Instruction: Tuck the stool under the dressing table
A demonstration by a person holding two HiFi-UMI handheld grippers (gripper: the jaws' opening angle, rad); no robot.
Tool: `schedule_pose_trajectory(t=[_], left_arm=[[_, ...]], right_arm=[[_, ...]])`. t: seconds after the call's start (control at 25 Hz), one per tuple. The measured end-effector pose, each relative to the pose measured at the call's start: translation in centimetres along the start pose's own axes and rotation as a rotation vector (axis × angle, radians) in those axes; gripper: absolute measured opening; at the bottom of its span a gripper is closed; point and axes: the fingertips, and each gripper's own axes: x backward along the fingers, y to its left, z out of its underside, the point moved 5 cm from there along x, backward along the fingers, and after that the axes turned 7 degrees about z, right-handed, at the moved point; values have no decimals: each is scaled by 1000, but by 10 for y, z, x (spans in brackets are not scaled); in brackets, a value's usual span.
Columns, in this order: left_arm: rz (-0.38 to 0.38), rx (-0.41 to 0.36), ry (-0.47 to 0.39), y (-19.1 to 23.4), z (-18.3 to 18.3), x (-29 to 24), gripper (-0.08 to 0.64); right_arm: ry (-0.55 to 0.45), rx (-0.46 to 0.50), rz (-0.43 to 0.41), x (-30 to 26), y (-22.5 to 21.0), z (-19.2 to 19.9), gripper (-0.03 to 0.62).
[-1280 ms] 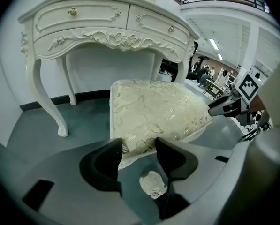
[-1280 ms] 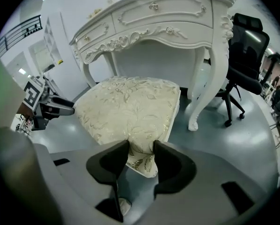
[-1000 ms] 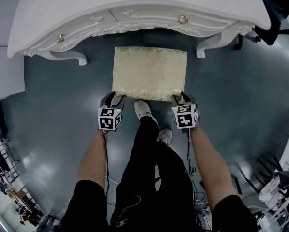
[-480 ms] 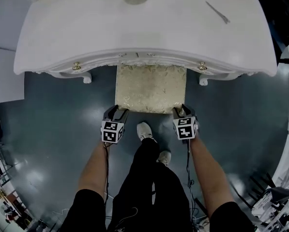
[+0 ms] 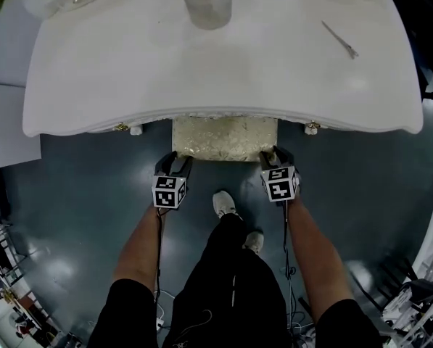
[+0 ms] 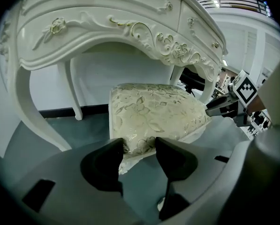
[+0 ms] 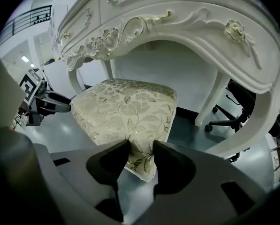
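The stool (image 5: pixel 225 138) has a cream, leaf-patterned cushion and stands more than half under the white dressing table (image 5: pixel 223 64); only its near strip shows in the head view. My left gripper (image 5: pixel 178 162) is shut on the stool's near left corner (image 6: pixel 137 146). At the near right corner (image 7: pixel 140 156), my right gripper (image 5: pixel 269 156) is shut on the stool too. In the left gripper view the cushion (image 6: pixel 154 111) sits below the table's carved apron (image 6: pixel 130 32). The right gripper view shows the cushion (image 7: pixel 125 109) under the same apron (image 7: pixel 177 27).
A glass bottle (image 5: pixel 207 0) and a thin metal tool (image 5: pixel 339 39) lie on the tabletop. The table's curved legs (image 6: pixel 29 111) (image 7: pixel 210 102) flank the stool. An office chair base (image 7: pixel 224 121) stands beyond the right leg. My feet (image 5: pixel 225 204) are just behind the stool.
Both grippers have pushed the stool forward: its cushion, fully in the open a second ago, now lies mostly beneath the tabletop. I have stepped closer to the table.
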Motion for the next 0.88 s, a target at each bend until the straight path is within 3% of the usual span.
schedule_pose_trajectory(t=[0.24, 0.56, 0.72, 0.84, 0.88], left_arm=[[-10, -14, -5, 21, -27, -15, 235], [-13, 9, -30, 27, -42, -21, 235], [12, 23, -48, 23, -41, -7, 193], [31, -24, -80, 6, -51, 17, 199], [19, -45, -103, -1, -58, 29, 185]], right_arm=[[-32, -12, 18, -20, -7, -28, 190], [20, -6, 90, -34, -17, -57, 190], [-86, -32, 45, -16, -18, -54, 153], [-212, -49, 49, 12, -18, -61, 143], [-251, -72, 38, 26, -16, -65, 111]])
